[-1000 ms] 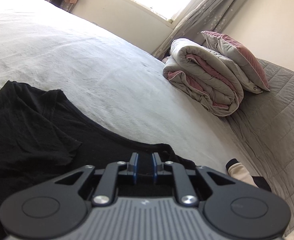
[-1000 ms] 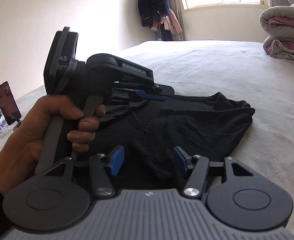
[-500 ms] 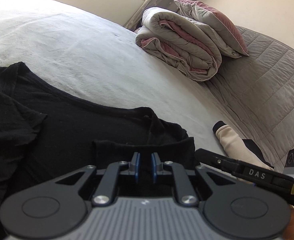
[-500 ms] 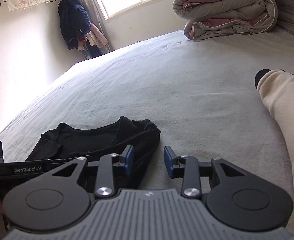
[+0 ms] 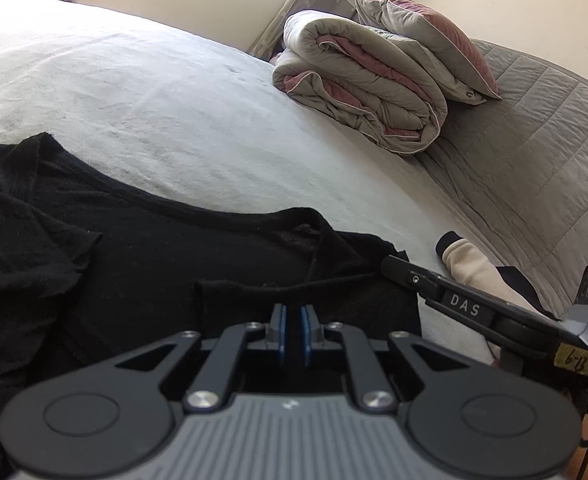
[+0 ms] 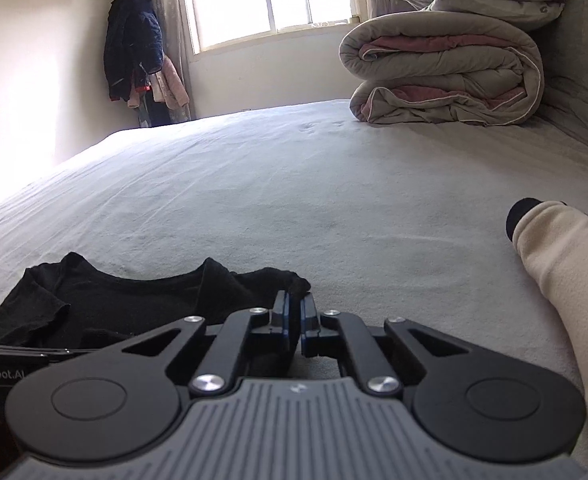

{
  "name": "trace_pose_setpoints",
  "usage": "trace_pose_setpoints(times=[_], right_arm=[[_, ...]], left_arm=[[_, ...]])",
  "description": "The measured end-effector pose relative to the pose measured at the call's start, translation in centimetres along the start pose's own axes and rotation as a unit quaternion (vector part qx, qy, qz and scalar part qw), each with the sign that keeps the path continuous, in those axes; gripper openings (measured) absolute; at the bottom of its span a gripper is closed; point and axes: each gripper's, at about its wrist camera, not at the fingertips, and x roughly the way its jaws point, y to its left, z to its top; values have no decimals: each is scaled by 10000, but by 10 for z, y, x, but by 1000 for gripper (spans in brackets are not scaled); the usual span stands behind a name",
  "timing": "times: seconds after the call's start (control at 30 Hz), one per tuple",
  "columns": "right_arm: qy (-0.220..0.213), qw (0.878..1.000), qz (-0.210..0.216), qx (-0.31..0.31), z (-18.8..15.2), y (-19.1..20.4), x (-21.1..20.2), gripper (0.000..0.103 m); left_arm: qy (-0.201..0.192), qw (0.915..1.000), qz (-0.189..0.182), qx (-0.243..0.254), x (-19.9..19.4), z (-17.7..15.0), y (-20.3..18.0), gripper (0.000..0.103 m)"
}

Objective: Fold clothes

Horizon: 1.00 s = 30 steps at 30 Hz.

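Observation:
A black shirt (image 5: 134, 260) lies crumpled on the pale grey bed sheet (image 5: 174, 100). In the left wrist view my left gripper (image 5: 292, 320) is shut on a folded flap along the shirt's near edge, with dark cloth in the narrow gap between its blue pads. My right gripper (image 6: 294, 312) has its jaws closing tight on the shirt's (image 6: 114, 308) right-hand corner, and a tuft of fabric sticks up from its pads. From the left wrist view the right gripper (image 5: 398, 268) reaches in from the right onto that same corner.
A rolled grey and pink duvet (image 6: 446, 80) with a pillow (image 5: 426, 36) on top sits at the bed's far right, beside a quilted grey cover (image 5: 534, 160). A cream garment with a black cuff (image 6: 562, 272) lies to the right of the shirt. Clothes (image 6: 134, 48) hang by the window.
My right gripper swung right, away from the hand on the left gripper, to the shirt's corner and closed on it. The left gripper dipped a little and stayed shut on the fabric.

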Motion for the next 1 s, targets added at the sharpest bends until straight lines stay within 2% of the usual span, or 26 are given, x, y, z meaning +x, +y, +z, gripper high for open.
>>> trace_pose_setpoints(times=[0.07,0.13,0.17,0.2,0.27,0.33,0.37,0.5,0.73,0.83,0.87,0.9,0.93,1.0], right_arm=[[204,9997,-72,-76,-3,1,11,6],[145,9999,0,13,-2,-3,8,10],[115,9999,34,60,-1,-5,7,18],[73,9998,8,166,-1,-8,4,21],[12,9996,66,281,2,-11,-4,27],[-78,9993,164,342,7,-11,-13,37],[-131,9990,219,362,9,-10,-17,40],[-211,9975,518,423,20,-5,-29,40],[400,9880,1482,-191,22,32,-28,40],[578,9794,1852,-561,16,52,-25,40],[650,9759,1973,-669,13,57,-22,38],[724,9727,2065,-771,10,62,-20,30],[784,9705,2120,-837,8,65,-17,26],[942,9657,2209,-986,0,74,-10,25]], left_arm=[[-5,10000,-3,11,0,0,0,10],[0,10000,-33,-65,0,1,2,10],[11,9999,-44,-126,-1,2,3,10],[21,9998,-56,-188,-2,3,4,11],[23,9995,-75,-317,-6,6,6,16],[-33,9989,-83,-469,-13,11,9,26],[-81,9984,-76,-555,-17,13,11,27],[-307,9956,178,-870,-36,23,22,27],[-683,9893,867,-955,-72,39,49,27],[-479,9874,1059,-1078,-66,38,64,27],[-325,9871,1093,-1126,-60,37,67,26],[-220,9874,1098,-1122,-55,35,69,23],[-164,9881,1083,-1079,-51,32,70,18],[-128,9891,1064,-1013,-48,31,68,18]])
